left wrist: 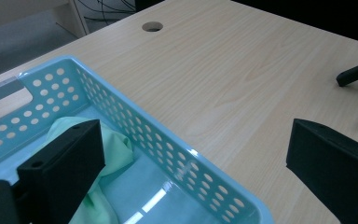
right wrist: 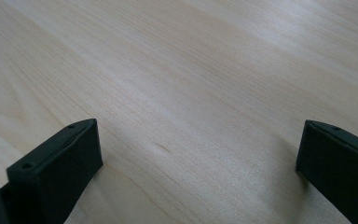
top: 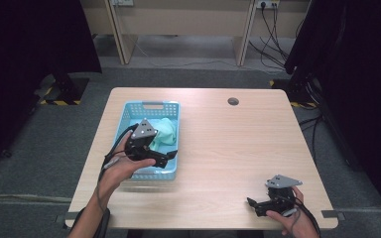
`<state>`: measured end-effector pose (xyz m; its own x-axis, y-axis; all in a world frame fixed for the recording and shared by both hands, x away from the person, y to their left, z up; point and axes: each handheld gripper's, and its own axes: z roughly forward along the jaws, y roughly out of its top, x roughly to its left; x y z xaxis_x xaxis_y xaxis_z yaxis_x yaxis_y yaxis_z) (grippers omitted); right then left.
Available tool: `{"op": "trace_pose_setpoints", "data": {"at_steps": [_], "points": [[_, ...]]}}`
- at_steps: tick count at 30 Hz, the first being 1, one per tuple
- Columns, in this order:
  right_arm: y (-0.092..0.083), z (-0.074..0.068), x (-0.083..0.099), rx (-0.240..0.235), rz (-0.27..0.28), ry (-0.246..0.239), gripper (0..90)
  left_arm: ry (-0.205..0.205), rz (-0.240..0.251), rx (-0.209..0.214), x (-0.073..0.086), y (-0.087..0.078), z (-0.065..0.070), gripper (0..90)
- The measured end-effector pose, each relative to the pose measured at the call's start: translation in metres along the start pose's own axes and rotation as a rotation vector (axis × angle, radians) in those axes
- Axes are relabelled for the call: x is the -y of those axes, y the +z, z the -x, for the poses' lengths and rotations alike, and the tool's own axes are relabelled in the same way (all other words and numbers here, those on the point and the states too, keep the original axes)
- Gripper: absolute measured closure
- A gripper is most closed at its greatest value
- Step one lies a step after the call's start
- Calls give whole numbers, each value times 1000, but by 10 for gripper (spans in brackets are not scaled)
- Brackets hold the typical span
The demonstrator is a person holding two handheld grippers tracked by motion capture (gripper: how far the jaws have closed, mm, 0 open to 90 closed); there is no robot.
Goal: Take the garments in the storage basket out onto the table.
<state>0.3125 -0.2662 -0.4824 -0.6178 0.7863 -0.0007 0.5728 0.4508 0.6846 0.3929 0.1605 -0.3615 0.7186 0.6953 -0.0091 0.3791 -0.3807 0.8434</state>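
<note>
I hold the left gripper (top: 164, 157) over the near right corner of the blue basket (left wrist: 177, 154), its jaws wide apart and clamped on nothing. One jaw hangs inside the basket above the green cloth (left wrist: 116, 156), the other outside over the bare desk (left wrist: 242, 70); the basket wall runs between them. The cloth lies bunched on the basket floor, just below the inner jaw. My right gripper (top: 256, 206) rests low at the desk's near edge, well apart, jaws spread over bare wood

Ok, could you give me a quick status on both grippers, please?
Left gripper open above basket, green cloth inside. Right gripper open, empty, over bare table. Nothing in the way.
</note>
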Motion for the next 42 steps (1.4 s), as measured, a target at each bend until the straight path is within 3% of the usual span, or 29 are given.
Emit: {"op": "trace_pose_setpoints", "data": {"at_steps": [26,42], "points": [[0,0,0,0,0,0,3,-48,-22,-26,4,12,-25,37],[0,0,0,0,0,0,3,-86,-54,-72,10,25,-43,41]]}}
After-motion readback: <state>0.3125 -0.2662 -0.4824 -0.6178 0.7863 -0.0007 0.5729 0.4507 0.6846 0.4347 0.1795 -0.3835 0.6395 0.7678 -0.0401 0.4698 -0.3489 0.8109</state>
